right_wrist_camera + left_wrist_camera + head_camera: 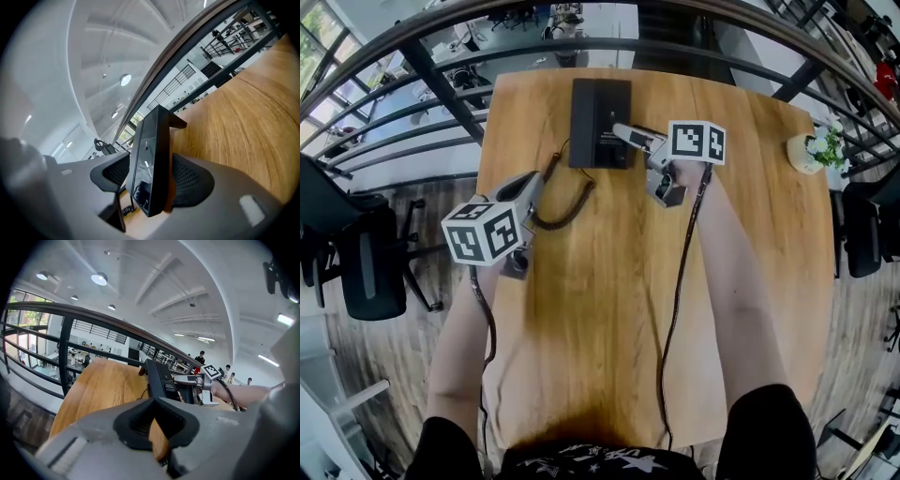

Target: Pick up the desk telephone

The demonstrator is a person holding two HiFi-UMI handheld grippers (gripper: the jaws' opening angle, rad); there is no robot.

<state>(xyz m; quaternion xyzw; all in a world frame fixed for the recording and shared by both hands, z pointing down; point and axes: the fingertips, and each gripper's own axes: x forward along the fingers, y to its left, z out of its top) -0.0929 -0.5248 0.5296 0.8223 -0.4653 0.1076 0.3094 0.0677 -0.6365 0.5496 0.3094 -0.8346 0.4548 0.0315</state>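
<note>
The black desk telephone (600, 123) sits at the middle of the tabletop's (609, 309) far edge. Its long axis runs from that edge back toward the person. The right hand-held gripper (624, 132) is much the nearer. It reaches in from the phone's right side, pointing across the short axis, near the phone's near right corner.

In the right gripper view its jaws stand apart with the phone's body (150, 164) edge-on between them. A gap shows on one side, so I judge it straddled, not yet clamped. The coming move turns on closing across that thin edge.

The left hand-held gripper (534, 184) hangs near the tabletop's left edge, beside the coiled cord (567, 212). It is well clear of the phone, with its jaws together on nothing.
</note>
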